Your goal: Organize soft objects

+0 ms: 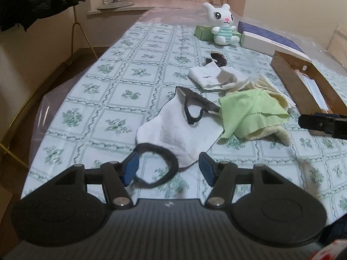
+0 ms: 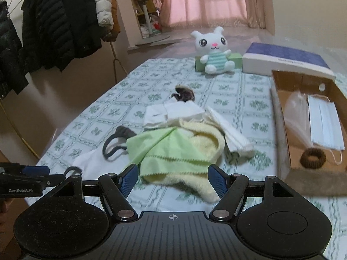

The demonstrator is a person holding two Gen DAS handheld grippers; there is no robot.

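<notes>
Beyond the table: coats, curtains, rack.
Dark coats (image 2: 54, 26) hanging on a gold rack (image 2: 118, 65) at left; pink curtains (image 2: 216, 0) behind; floral tablecloth (image 1: 112, 82) underneath.

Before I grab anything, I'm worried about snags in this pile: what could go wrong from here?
The left gripper is open over the black ear loop of the white cloth face mask; pinching only the loop may stretch it. That mask's far end lies under the light green cloth, so lifting may drag it. The right gripper, open, could take the green cloth and the pale yellow fleece hat together.
</notes>
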